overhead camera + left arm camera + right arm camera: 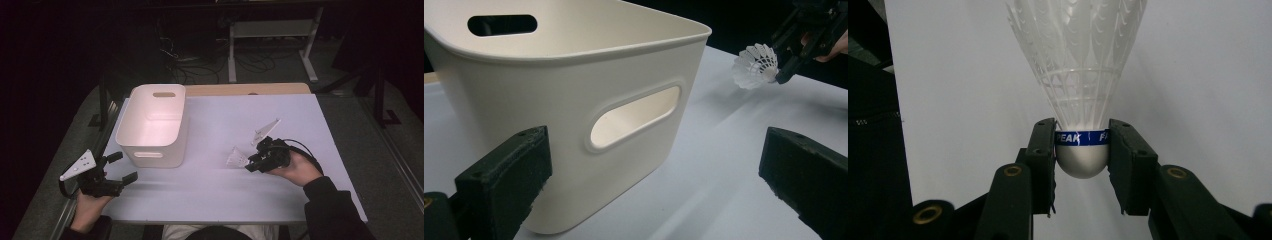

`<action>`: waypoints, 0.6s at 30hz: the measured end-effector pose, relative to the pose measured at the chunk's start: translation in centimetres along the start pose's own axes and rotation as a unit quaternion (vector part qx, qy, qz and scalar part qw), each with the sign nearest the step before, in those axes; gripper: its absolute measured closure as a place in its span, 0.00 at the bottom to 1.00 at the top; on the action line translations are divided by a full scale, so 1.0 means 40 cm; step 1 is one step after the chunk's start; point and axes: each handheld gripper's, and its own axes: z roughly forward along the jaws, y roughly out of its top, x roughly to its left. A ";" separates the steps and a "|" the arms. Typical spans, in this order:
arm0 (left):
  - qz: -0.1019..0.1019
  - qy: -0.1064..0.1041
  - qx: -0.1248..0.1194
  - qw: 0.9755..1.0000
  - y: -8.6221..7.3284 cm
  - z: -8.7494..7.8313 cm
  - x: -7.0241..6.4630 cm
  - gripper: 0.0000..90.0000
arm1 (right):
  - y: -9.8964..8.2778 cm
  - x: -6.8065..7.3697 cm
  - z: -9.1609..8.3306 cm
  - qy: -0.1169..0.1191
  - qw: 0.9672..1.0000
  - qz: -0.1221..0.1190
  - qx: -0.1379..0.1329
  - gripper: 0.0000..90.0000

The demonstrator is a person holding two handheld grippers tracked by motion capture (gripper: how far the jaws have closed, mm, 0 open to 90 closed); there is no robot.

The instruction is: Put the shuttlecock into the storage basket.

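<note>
At the near left corner of the surface [215, 200], the left gripper [121, 169] sits in the person's left hand [90, 202], just off the near left side of the white bin [152, 145]. Its jaws are spread wide with nothing between them; in the left gripper view they frame the bin's near wall [574, 130] and its oval handle slot, without touching it. The bin stands upright on the left half of the pale surface, open at the top, with a second handle slot in its far wall.

Right of the bin, past a bare stretch of surface, is the white shuttlecock [237, 158]. It is held clear of the surface, skirt pointing left towards the bin and its rounded cork end to the right. From the left gripper view it shows far off to the right [754, 66], at the tip of the other gripper.

The right gripper [251, 163], in the person's right hand [295, 170] at the near right of the surface, is clenched on the shuttlecock. In the right gripper view its pads press on both sides of the cork [1081, 150], right at the blue band, and the feathered skirt fans out beyond the jaws.
</note>
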 end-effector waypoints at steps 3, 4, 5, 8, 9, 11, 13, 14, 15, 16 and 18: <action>0.000 -0.001 0.001 1.000 0.000 0.001 0.000 0.00 | 0.010 -0.002 -0.012 -0.004 1.000 -0.001 -0.004 0.71; 0.002 -0.001 0.002 1.000 0.000 0.001 0.000 0.00 | 0.013 -0.002 -0.015 -0.003 1.000 -0.001 -0.004 0.71; 0.001 -0.002 0.001 1.000 0.000 0.001 0.000 0.00 | 0.013 -0.002 -0.015 -0.003 1.000 -0.001 -0.004 0.71; 0.000 -0.001 0.001 1.000 0.000 0.001 0.000 0.00 | 0.023 -0.003 -0.024 -0.004 1.000 -0.003 -0.009 0.71; 0.001 -0.002 0.002 1.000 0.000 0.001 0.000 0.00 | 0.026 -0.003 -0.028 -0.004 1.000 -0.004 -0.011 0.71; 0.002 -0.002 0.002 1.000 0.000 0.001 0.000 0.00 | 0.035 -0.004 -0.037 -0.005 1.000 -0.005 -0.015 0.71; 0.002 -0.002 0.003 1.000 0.000 0.001 0.000 0.00 | 0.043 -0.004 -0.043 -0.006 1.000 -0.007 -0.015 0.71; 0.002 -0.003 0.003 1.000 0.000 0.001 0.000 0.00 | 0.047 -0.005 -0.046 -0.007 1.000 -0.007 -0.017 0.71; 0.002 -0.003 0.003 1.000 0.000 0.001 0.000 0.00 | 0.051 -0.006 -0.049 -0.007 1.000 -0.008 -0.018 0.71; 0.002 -0.002 0.003 1.000 0.000 0.001 0.000 0.00 | 0.055 -0.007 -0.052 -0.007 1.000 -0.008 -0.016 0.71; 0.001 -0.002 0.001 1.000 0.000 0.001 0.000 0.00 | 0.063 -0.008 -0.055 -0.007 1.000 -0.009 -0.018 0.71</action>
